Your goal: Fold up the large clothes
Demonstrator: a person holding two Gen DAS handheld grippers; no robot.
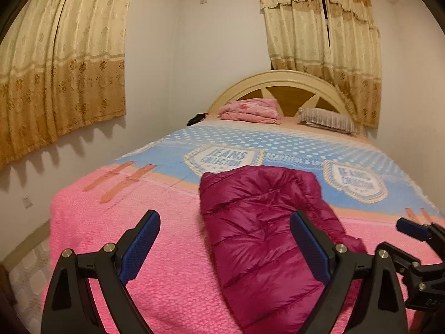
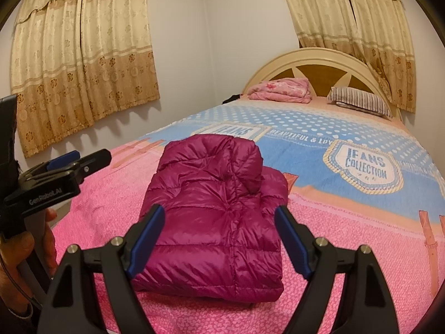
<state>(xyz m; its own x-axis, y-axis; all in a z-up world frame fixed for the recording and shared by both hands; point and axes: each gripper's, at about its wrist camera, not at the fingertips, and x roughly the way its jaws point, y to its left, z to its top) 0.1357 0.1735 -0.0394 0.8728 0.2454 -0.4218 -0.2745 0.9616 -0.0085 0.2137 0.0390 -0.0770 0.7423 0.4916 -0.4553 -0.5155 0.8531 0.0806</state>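
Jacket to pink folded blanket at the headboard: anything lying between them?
No objects. In the right wrist view only bare bedspread runs from the jacket to the blanket.

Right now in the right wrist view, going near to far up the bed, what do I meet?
Right gripper → magenta puffer jacket → blue dotted bedspread section → pink folded blanket → headboard.

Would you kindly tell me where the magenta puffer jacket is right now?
The puffer jacket lies folded on the pink foot end of the bedspread, centred ahead of the right gripper in its view, far from the striped pillow at the headboard.
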